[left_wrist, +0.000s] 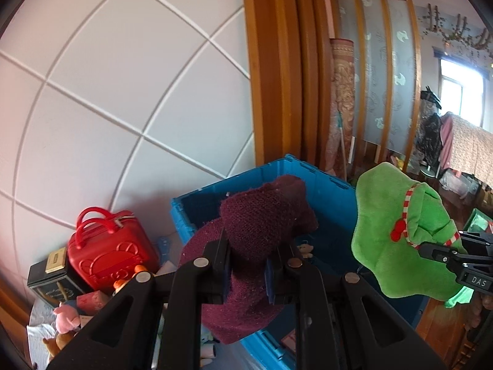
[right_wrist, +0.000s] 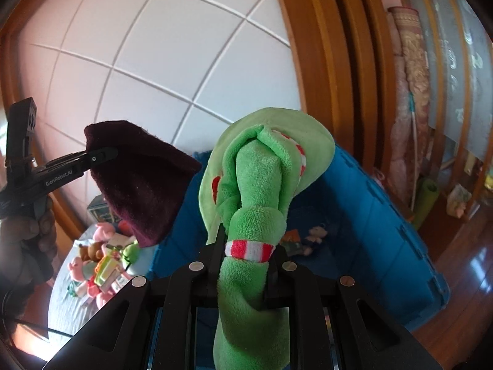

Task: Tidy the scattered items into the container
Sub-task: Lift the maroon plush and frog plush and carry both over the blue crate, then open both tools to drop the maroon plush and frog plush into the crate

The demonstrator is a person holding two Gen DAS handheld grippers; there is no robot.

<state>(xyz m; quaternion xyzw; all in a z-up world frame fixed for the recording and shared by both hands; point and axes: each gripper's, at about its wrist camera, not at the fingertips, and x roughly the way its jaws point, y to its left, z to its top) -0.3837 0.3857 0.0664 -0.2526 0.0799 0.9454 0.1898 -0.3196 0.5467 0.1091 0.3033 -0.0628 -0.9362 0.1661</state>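
Above the blue crate (left_wrist: 336,203), left gripper (left_wrist: 248,265) clenches a limp maroon knit hat (left_wrist: 262,219); right gripper (right_wrist: 246,262) pinches a soft, light green plush hat (right_wrist: 258,185) at its band.

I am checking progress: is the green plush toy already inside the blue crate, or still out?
Out. The right gripper holds the green plush toy in the air above the blue crate.

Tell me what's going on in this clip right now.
A person is tidying toys with two handheld tools. The left tool is clamped on a maroon knitted hat, the right tool on a green plush hat with red-and-white trim. Both hang over the open blue plastic crate; more toys lie beside it.
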